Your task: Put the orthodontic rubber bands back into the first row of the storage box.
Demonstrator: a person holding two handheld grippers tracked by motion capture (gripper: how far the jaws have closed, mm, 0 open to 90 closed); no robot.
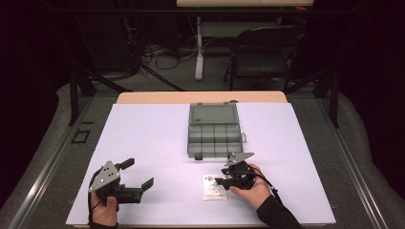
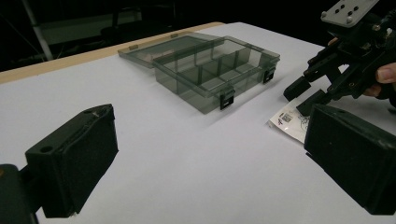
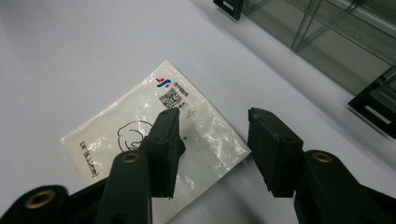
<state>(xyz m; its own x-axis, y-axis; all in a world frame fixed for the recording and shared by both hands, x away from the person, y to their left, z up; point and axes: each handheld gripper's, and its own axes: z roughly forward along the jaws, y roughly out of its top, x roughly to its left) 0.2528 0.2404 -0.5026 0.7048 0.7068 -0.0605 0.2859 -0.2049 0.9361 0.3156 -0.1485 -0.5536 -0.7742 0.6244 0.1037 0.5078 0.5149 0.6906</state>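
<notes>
Left gripper (image 1: pixel 137 173) near-left of white table (image 1: pixel 153 129), jaws wide, holding nothing | right gripper (image 3: pixel 212 126) near-right, jaws parted, poised over small white packet (image 3: pixel 140 135), one jaw above it, other past its edge | packet flat, just near of open grey compartment box (image 1: pixel 213 130) at centre-far

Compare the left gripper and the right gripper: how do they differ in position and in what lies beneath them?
The left gripper hangs over bare table, while the right gripper hovers over the small plastic bag. The left gripper's jaws gape wider than the right gripper's. The right gripper is closer to the compartment box. Both are open and hold nothing.
</notes>
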